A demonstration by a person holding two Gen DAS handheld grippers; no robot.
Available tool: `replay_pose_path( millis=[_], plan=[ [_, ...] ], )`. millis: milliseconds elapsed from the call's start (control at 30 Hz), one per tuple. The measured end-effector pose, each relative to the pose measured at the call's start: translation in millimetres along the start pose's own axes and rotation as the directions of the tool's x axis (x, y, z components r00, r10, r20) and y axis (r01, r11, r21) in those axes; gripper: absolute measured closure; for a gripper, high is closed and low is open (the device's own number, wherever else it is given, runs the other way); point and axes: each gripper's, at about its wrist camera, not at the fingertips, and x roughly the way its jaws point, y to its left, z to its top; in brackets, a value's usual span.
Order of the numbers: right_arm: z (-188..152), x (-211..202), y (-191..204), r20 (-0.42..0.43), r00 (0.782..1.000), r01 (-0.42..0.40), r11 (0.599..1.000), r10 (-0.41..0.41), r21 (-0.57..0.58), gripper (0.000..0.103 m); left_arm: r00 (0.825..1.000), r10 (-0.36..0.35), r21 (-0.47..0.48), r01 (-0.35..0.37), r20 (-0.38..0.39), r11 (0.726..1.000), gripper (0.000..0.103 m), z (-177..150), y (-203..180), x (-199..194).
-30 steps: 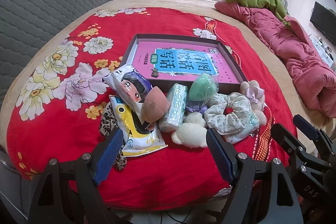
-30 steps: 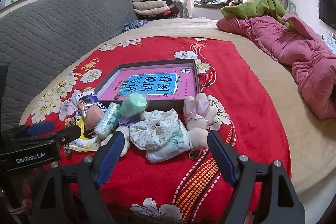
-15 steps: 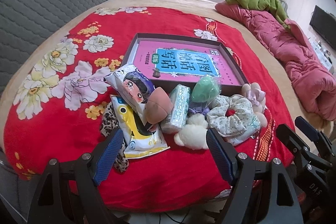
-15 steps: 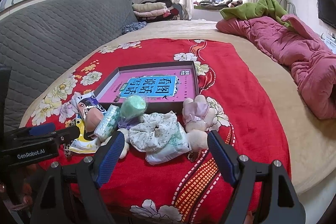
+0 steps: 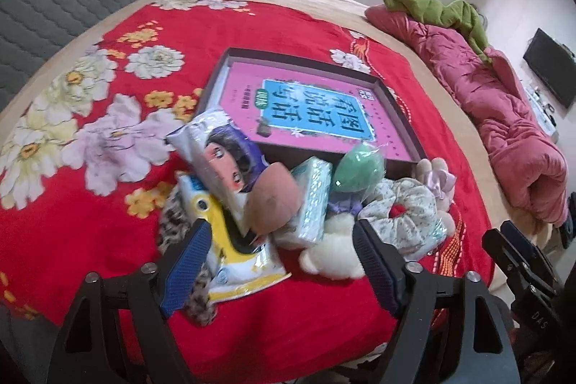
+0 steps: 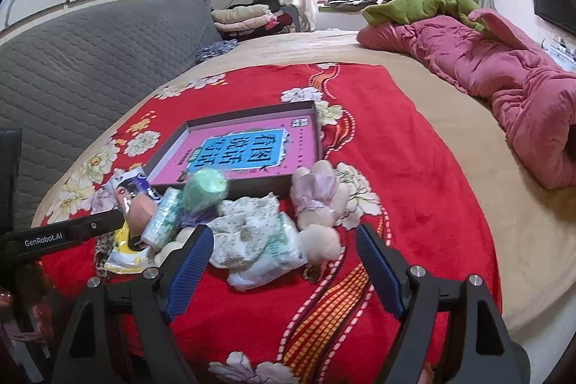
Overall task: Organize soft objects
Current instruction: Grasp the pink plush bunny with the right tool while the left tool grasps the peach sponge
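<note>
Soft heap crowds the shallow box (image 5: 396,103): peach sponge (image 5: 275,200), crinkly tissue pack (image 5: 311,204), fluffy plush (image 5: 334,254). Left gripper (image 5: 279,258) jaws just narrowing, nothing pinched; right gripper (image 6: 284,261) spread, empty.

Blanket (image 5: 108,211): you've got bright red, with white, pink and yellow flowers.
Box (image 5: 396,117): dark brown walls, pink floor with a blue panel.
Sponge (image 5: 356,168): your mint green one.
Other sponge (image 5: 273,200): brownish pink.
Scrunchie (image 5: 406,215): you're looking at white with small flowers.
Packet (image 5: 241,261): yellow and white.
Quilt (image 6: 504,78): rose pink.
</note>
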Motion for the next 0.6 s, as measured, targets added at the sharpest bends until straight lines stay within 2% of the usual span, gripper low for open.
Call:
replay_pose_path(
  millis=[33, 133, 267, 367, 600],
  plan=[
    [0.6, 0.4, -3.2, 0.005, 1.0, 0.007, 1.0, -0.007, 0.003, 0.023, 1.0, -0.003, 0.002, 0.003, -0.005, 1.0, 0.035, 1.0, -0.7, 2.5],
    [1.8, 2.5, -9.5, 0.012, 1.0, 0.023, 1.0, -0.023, 0.013, 0.023, 1.0, 0.001, 0.021, 0.0, -0.026, 1.0, 0.044, 5.1, -2.1, 12.5],
    [3.4, 8.7, -19.3, 0.014, 0.999, 0.042, 0.999, -0.042, 0.027, 0.023, 0.998, -0.024, 0.014, 0.025, -0.064, 1.0, 0.048, 10.7, 2.7, 27.4],
    [4.4, 14.0, -24.8, 0.014, 0.998, 0.058, 0.998, -0.058, 0.03, 0.023, 0.997, -0.03, 0.013, 0.031, -0.073, 0.999, 0.06, 12.4, 4.7, 34.0],
    [3.2, 26.1, -32.0, -0.002, 0.997, 0.071, 0.997, -0.071, 0.03, 0.023, 0.995, -0.024, 0.013, 0.025, -0.094, 1.0, 0.062, 15.5, 8.0, 47.1]
  ],
)
